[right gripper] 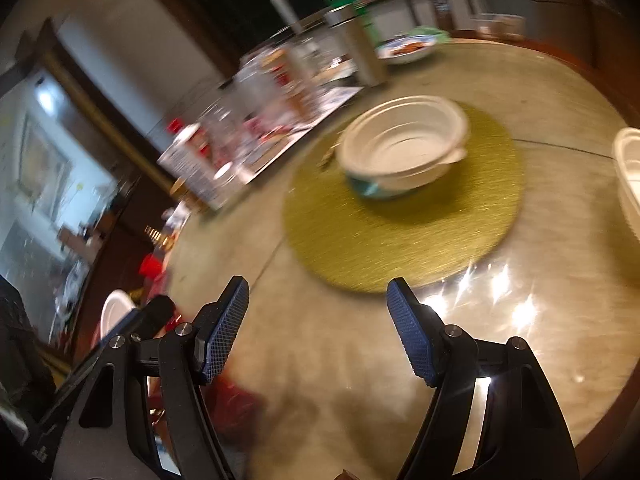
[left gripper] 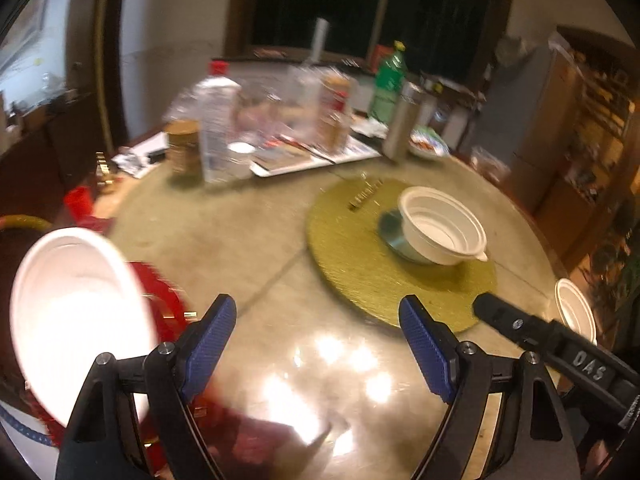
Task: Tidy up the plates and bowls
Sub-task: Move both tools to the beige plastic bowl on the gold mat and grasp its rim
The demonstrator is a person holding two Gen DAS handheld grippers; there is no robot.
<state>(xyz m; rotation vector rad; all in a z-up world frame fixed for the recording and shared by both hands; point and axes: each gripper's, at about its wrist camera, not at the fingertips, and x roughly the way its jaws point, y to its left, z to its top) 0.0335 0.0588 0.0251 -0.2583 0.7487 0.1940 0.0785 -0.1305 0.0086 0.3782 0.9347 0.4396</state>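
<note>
A white plastic bowl sits on a small dark plate on a round gold placemat. The bowl also shows in the right wrist view, blurred, on the mat. A large white bowl lies tilted at the left edge. Another white bowl sits at the far right, also seen in the right wrist view. My left gripper is open and empty above the table. My right gripper is open and empty short of the mat.
The round glass-topped table carries bottles, jars, a steel flask and a tray at the back. A food plate stands beyond the flask. Red items lie at the left edge.
</note>
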